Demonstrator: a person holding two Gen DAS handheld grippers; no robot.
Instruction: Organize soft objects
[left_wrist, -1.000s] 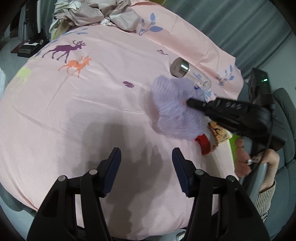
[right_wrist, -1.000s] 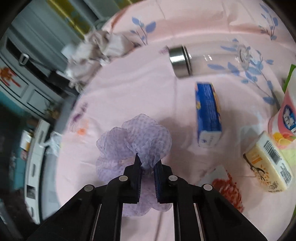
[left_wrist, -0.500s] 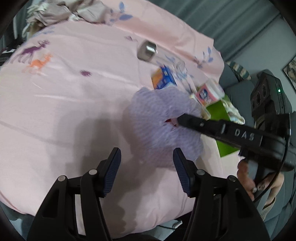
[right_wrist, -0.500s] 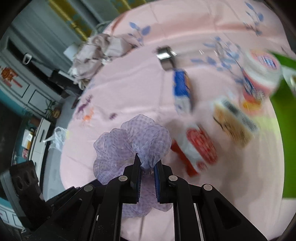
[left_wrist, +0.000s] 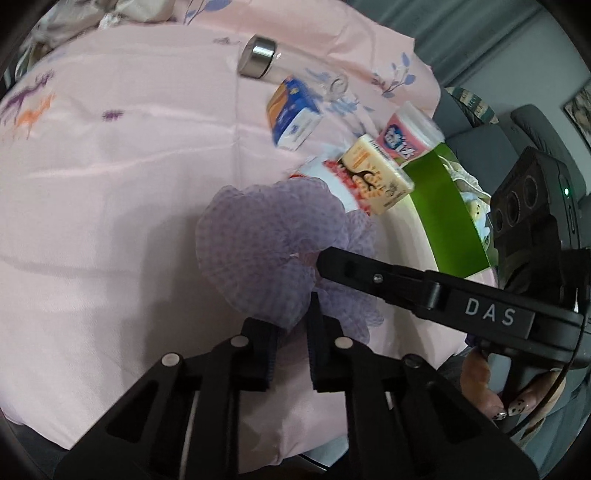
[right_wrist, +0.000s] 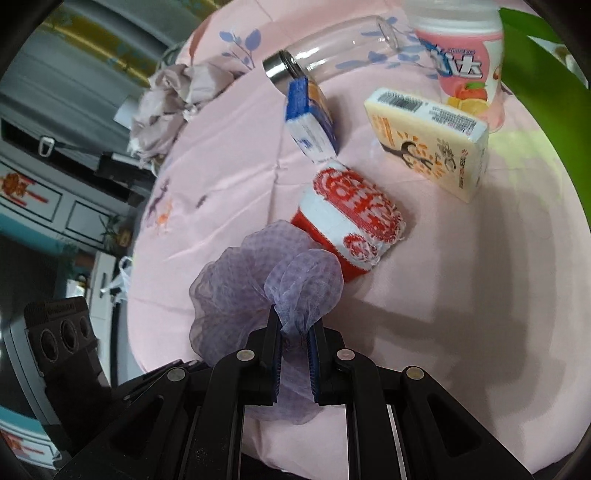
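While the purple mesh scrunchie (right_wrist: 258, 291) hangs above the near edge of the pink sheet (left_wrist: 110, 166), both hand-held grippers grip it. The right hand-held gripper (right_wrist: 294, 332) has its jaws narrowed on a gathered fold of the mesh. The left hand-held gripper (left_wrist: 293, 332) has just been closing, and its jaws now pinch the lower edge of the same scrunchie (left_wrist: 273, 251); the two tools meet nearly at right angles, the right one (left_wrist: 424, 291) reaching in from the side.

Just beyond the scrunchie lies a red-and-white packet (right_wrist: 351, 214), with a yellow box (right_wrist: 432, 144) and a blue box (right_wrist: 312, 114) further off, then a pink tub (right_wrist: 461, 66) and a clear bottle with a metal cap (right_wrist: 284, 70) lying flat. A green bin (left_wrist: 447, 206) stands at the sheet's edge beside them. The sheet is printed with deer and blue leaves; crumpled grey cloth (right_wrist: 173, 96) sits at its far side. Grey curtains (left_wrist: 461, 33) and pale blue cabinets (right_wrist: 48, 192) surround it. Fingers with painted nails (left_wrist: 517, 406) wrap the right handle.
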